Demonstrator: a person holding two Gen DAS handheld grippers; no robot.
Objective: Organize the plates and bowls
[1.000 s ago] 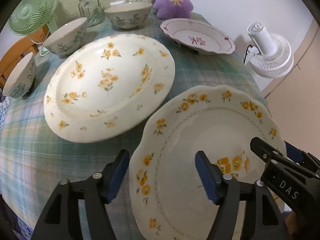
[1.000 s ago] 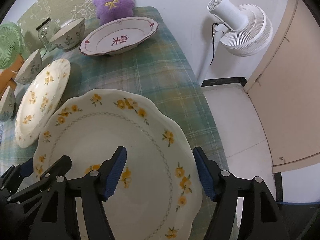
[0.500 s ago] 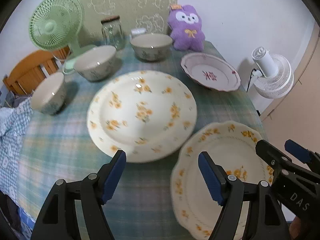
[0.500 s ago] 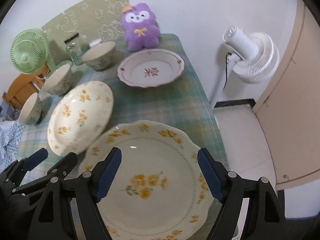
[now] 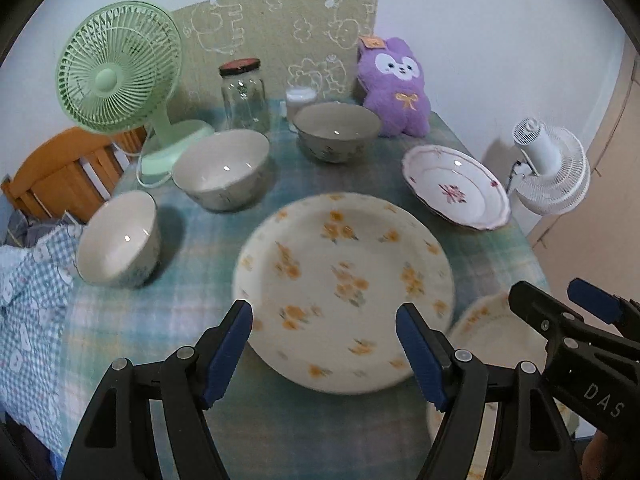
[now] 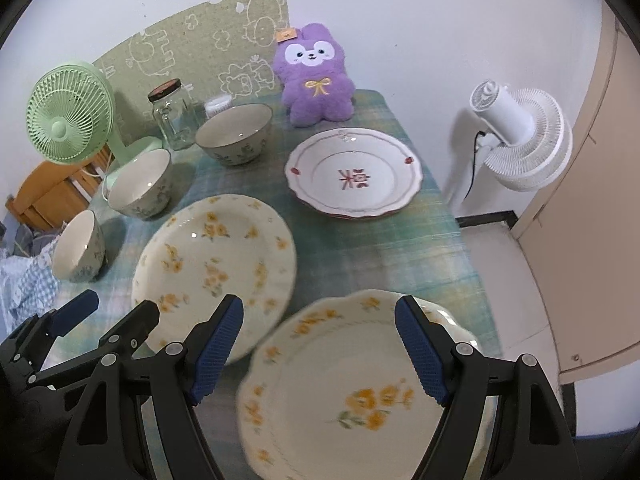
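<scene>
Both grippers, left [image 5: 324,350] and right [image 6: 318,346], fingers released and empty above the table [image 6: 360,248]; scalloped yellow-flowered plate [image 6: 360,392] at 5 o'clock, near the edge, liable to slide off if nudged.

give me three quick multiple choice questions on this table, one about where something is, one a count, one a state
1. What stands at the table's far edge, behind the red-patterned plate?
A. purple plush toy
B. green fan
C. glass jar

2. How many bowls are on the table?
A. two
B. three
C. five

3. The left gripper is:
A. shut on a bowl
B. shut on a plate
C. open, holding nothing

Key:
1 A, the purple plush toy sits just beyond that plate.
2 B, three bowls line the left side.
3 C, its fingers stand apart above the yellow-flowered plate, not touching it.
</scene>
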